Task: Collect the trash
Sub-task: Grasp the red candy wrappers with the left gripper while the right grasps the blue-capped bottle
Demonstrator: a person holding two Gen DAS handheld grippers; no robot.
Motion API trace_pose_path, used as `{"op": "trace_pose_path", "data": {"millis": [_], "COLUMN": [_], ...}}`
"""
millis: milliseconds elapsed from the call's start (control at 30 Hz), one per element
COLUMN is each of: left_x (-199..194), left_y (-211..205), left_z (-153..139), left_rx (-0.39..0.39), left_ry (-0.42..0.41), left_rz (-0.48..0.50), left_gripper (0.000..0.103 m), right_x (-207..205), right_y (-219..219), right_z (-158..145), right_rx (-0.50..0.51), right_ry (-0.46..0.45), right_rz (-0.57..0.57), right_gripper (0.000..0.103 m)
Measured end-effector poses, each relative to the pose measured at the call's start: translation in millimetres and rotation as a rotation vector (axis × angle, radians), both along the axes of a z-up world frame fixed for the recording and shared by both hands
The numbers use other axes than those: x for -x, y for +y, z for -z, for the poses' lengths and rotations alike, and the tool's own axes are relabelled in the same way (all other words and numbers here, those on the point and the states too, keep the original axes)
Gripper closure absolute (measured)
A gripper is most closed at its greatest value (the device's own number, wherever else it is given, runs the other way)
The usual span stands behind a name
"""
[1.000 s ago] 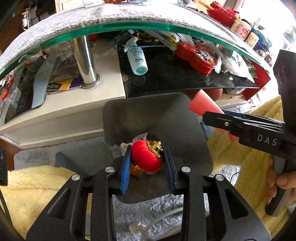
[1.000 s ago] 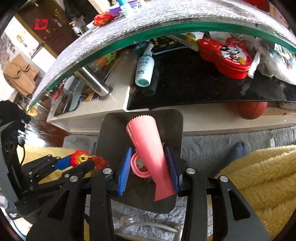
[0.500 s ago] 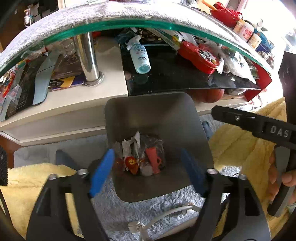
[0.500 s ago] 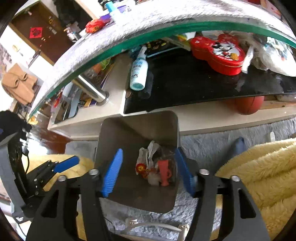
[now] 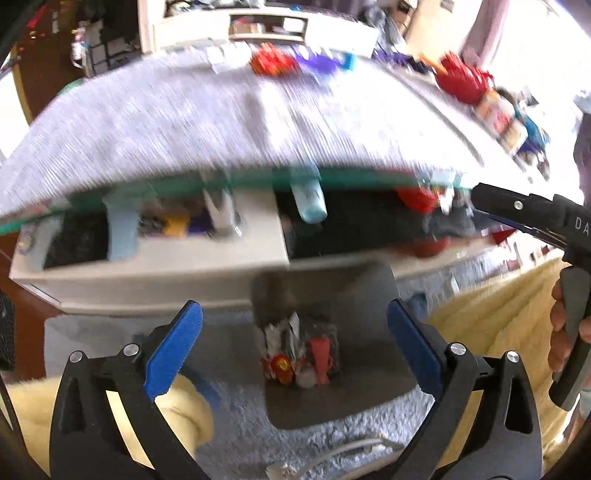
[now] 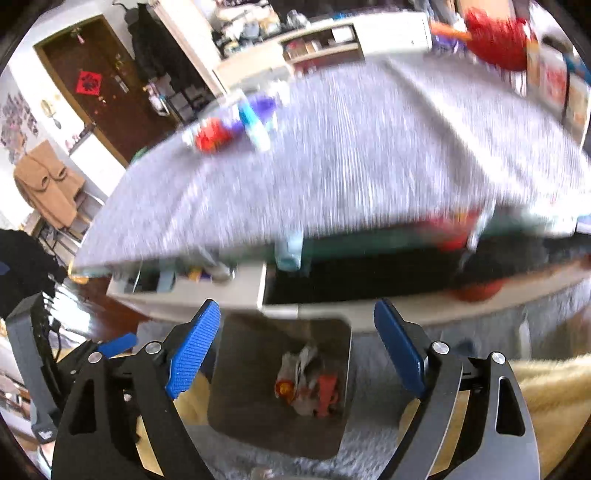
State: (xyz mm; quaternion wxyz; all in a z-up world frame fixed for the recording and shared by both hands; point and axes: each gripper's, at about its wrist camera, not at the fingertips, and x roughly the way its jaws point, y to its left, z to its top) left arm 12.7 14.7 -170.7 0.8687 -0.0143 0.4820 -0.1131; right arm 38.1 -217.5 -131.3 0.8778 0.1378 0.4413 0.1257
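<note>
A grey square trash bin (image 5: 369,391) (image 6: 255,402) stands on the grey rug below both grippers. In it lie a red ornament (image 5: 281,366) (image 6: 284,388), a pink cup (image 5: 320,354) (image 6: 327,387) and crumpled wrappers. My left gripper (image 5: 293,343) is open and empty above the bin. My right gripper (image 6: 295,343) is open and empty above the bin too. Its black body shows at the right of the left wrist view (image 5: 524,214). On the grey-covered table top lie a red item (image 6: 212,136) (image 5: 271,62) and a blue-white bottle (image 6: 255,125), blurred.
The glass table edge (image 5: 221,184) sits over a shelf with a spray bottle (image 5: 308,203), a red tin (image 5: 417,197) and clutter. Yellow fluffy blankets (image 5: 495,317) flank the bin. A white cable (image 5: 332,454) lies on the rug. Red baskets and jars (image 6: 495,33) stand at the table's far right.
Both grippers opened and dropped the red ornament and the pink cup into the bin. Both have since risen and tilted up, so the table top has come into view.
</note>
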Motion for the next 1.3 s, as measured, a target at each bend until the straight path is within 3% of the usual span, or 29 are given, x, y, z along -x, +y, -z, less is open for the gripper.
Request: {"op": "trace_pose_path", "data": {"millis": [200,467,667,767,1167,1300], "left_x": [-38,-99,-143,-164,-225,-242], "left_y": [18,20,18,20,11,2], "left_z": [-38,-65,-68,-65,-45,-37], "left_rx": [-0.021,-0.032,-0.044,-0.034,-0.022,-0.007], "left_ry": [-0.063,-0.085,-0.082,-0.061,-0.033,-0.028], "left_rz": [-0.048,-0.044,-0.031,-0.034,0.007,0.033], "left_gripper": [0.008,0.008,0.008,0.011,0.022,0.023], "right_x": [-42,-96,-134,-150,-175,-176], "right_y": [2,25,44,50,63,62], "right_z": [-30,-33,-23,-17,-5,-2], "right_rx": [0.033,0.042,0.027,0.021,0.072,0.067], "right_ry": [-0.058,-0.053,-0.038,-0.031,-0.045,-0.042], "right_rz": [0.002,-0.039,-0.092,-0.108,-0.141,-0.156], "right_gripper": [0.017,0.018,0.048,0.059,0.063,0.08]}}
